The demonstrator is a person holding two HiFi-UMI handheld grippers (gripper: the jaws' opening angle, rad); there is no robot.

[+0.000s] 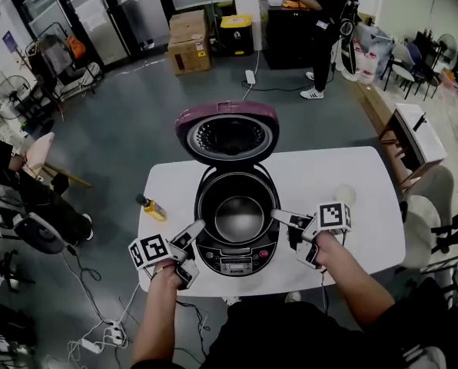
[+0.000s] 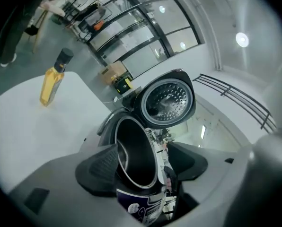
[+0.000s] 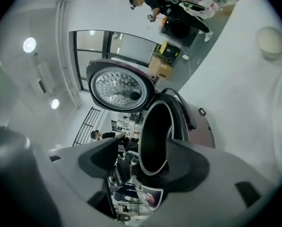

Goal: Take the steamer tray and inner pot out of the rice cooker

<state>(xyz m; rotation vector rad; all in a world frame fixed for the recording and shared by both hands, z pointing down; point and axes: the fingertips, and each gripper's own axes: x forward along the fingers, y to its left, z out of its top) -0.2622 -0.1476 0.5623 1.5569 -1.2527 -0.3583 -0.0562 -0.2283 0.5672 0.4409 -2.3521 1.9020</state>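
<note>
1. Shiny metal inner pot [image 1: 238, 215] sits deep inside the rice cooker [image 1: 237, 261]. The cooker's purple lid [image 1: 227, 133] stands wide open behind it.
2. The cooker is in the middle of a white table [image 1: 329, 167], close to the front edge.
3. The cooker's dark front panel has small white print and buttons. The words are too small to read.
4. The left gripper [image 1: 190, 248] is just beside the cooker's left front. Its claw is about half open and holds nothing.
5. The right gripper [image 1: 294, 233] is just beside the cooker's right front. Its claw is also about half open and empty.
6. Each gripper has a cube with black and white squares on it.
7. The left gripper view looks past its claw [image 2: 143, 167] into the pot [image 2: 134, 145]. Only this gripper view shows the yellow bottle [image 2: 53, 82] with a dark cap.
8. The right gripper view looks past its claw [image 3: 141, 160] at the pot [image 3: 155, 131]. Only this gripper view shows a round white thing [image 3: 269, 40] on the table and a person [image 3: 160, 4] far off.
9. The head view shows both: the bottle [image 1: 152, 207] left of the cooker and the round white thing [image 1: 344, 195] to the right.
10. The floor [image 1: 129, 129] is grey. Far back are cardboard boxes [image 1: 189, 44], a bin with a yellow lid [image 1: 235, 33] and the person [image 1: 329, 21] at a black cabinet.
</note>
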